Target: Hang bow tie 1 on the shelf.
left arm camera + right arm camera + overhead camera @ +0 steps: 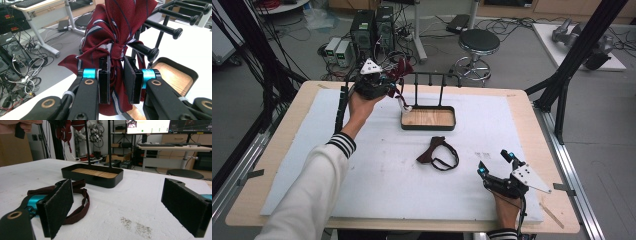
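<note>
Burgundy striped bow tie clamped in my left gripper, its knot touching the rack's peg; right gripper rests open.

We see a dark red striped bow tie, bunched at its knot, held up at the rack's peg, at eleven o'clock on the table.

The high view looks down on the tray rack; both gripper views face it, left closest, right low.
</note>
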`<move>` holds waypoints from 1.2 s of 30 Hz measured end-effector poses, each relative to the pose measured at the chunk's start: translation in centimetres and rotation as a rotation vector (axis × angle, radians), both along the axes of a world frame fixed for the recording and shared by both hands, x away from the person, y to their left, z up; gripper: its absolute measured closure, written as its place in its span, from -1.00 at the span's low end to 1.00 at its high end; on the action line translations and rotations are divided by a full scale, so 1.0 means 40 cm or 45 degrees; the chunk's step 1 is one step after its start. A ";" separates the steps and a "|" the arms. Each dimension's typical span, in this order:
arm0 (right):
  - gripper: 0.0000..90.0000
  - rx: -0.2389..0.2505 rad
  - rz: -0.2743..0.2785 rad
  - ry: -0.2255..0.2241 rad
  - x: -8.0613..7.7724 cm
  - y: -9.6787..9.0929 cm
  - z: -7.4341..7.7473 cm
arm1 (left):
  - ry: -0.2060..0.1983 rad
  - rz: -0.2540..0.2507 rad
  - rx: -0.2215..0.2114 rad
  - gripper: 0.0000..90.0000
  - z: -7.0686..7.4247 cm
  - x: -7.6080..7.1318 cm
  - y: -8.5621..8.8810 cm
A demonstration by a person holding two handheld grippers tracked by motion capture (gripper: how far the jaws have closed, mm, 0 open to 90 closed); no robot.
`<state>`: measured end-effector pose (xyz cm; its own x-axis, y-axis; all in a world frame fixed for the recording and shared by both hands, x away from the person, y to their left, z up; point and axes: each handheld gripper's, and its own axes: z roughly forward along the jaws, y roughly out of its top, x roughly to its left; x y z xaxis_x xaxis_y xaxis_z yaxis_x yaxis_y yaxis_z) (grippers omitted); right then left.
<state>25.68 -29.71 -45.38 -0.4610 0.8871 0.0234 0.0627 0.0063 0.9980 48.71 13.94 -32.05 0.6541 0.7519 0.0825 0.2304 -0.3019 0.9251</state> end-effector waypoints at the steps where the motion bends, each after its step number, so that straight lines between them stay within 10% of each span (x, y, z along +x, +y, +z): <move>1: -0.78 0.002 0.000 0.001 0.000 0.000 0.000 | 0.000 0.000 0.000 0.68 0.000 0.000 0.000; 30: -0.78 0.000 -0.002 -0.001 0.000 0.000 0.000 | 0.057 -0.037 0.006 0.77 -0.027 -0.006 0.001; 36: -0.78 0.000 -0.003 -0.002 0.000 0.000 0.000 | 0.094 -0.025 -0.006 0.33 -0.032 -0.003 0.005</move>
